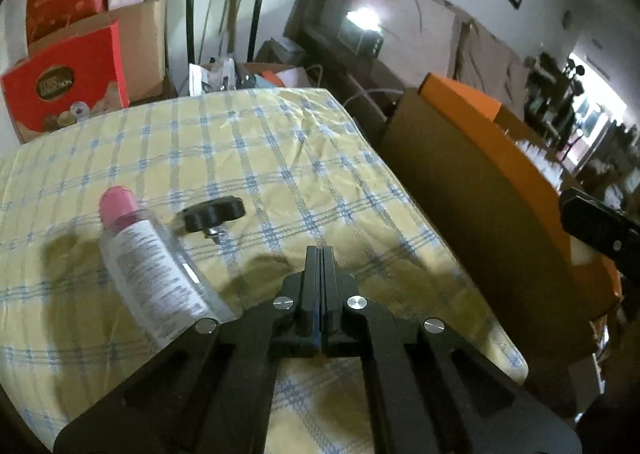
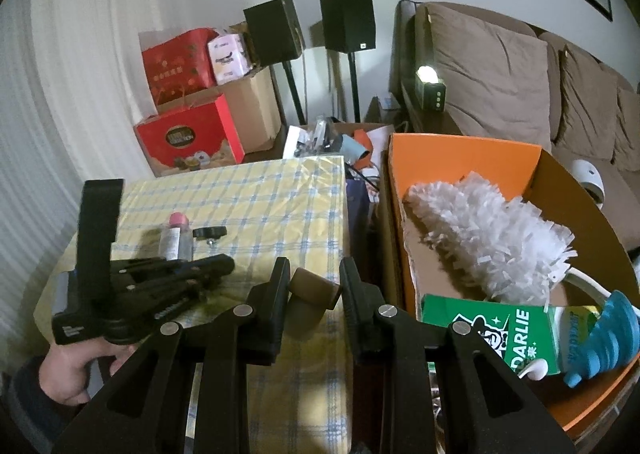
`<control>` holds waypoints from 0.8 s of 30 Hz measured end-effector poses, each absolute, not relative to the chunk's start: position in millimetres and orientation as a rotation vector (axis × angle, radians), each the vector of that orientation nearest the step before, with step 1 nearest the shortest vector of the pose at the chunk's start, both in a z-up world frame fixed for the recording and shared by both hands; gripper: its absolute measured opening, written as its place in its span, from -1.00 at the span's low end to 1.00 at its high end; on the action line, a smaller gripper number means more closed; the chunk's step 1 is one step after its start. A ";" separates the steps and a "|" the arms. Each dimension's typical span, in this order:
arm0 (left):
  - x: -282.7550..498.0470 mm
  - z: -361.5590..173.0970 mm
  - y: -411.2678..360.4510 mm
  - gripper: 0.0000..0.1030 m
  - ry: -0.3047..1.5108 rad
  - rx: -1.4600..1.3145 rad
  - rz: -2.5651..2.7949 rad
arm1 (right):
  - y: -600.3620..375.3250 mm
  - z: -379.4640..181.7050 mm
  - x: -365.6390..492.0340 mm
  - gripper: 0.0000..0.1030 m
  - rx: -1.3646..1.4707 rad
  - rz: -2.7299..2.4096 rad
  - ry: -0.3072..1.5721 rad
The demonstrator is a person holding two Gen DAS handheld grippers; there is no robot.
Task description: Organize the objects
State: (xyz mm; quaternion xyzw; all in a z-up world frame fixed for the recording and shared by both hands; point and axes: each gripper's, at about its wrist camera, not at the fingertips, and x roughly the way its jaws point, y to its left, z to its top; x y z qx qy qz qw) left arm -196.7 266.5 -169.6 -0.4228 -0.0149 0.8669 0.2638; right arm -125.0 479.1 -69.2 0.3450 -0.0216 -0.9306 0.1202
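A clear bottle with a pink cap (image 1: 140, 266) lies on the checked yellow tablecloth (image 1: 280, 157), and a black knob with a screw (image 1: 214, 211) sits just right of it. My left gripper (image 1: 320, 252) is shut and empty, hovering over the cloth to the right of the bottle. The right wrist view shows the same bottle (image 2: 176, 240), knob (image 2: 209, 232) and left gripper (image 2: 228, 265), which a hand (image 2: 76, 370) holds. My right gripper (image 2: 314, 262) is shut on a short brown cylinder (image 2: 312, 291) near the table's right edge.
An open orange box (image 2: 460, 149) stands right of the table and holds a white duster (image 2: 488, 230), a green toothpaste box (image 2: 500, 334) and a blue ribbed item (image 2: 612, 334). Red gift boxes (image 2: 188, 137), speakers on stands and a brown sofa (image 2: 500, 65) lie beyond.
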 end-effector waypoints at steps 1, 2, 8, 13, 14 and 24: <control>-196.5 -167.4 264.4 -1.00 -0.044 -1.138 2.346 | 479.9 -68.0 -125.1 -0.52 1.004 -2.719 -0.065; -195.5 -165.3 261.2 -1.00 -0.060 -1.136 2.346 | 479.8 -66.8 -125.3 -0.52 1.002 -2.719 -0.066; -194.5 -142.3 218.6 -1.00 -0.414 -1.105 2.211 | 481.7 -57.7 -121.4 -0.52 0.972 -2.720 -0.075; -191.7 -123.8 198.9 -1.00 -0.416 -1.118 2.249 | 483.7 -48.7 -117.1 -0.52 0.943 -2.723 -0.088; -189.9 -125.2 204.5 -0.96 -0.342 -1.151 2.261 | 483.7 -48.0 -116.7 -0.52 0.942 -2.719 -0.092; -162.7 -153.5 249.1 -0.35 -0.075 -1.188 2.450 | 478.9 -43.0 -111.4 -0.52 0.931 -2.699 -0.079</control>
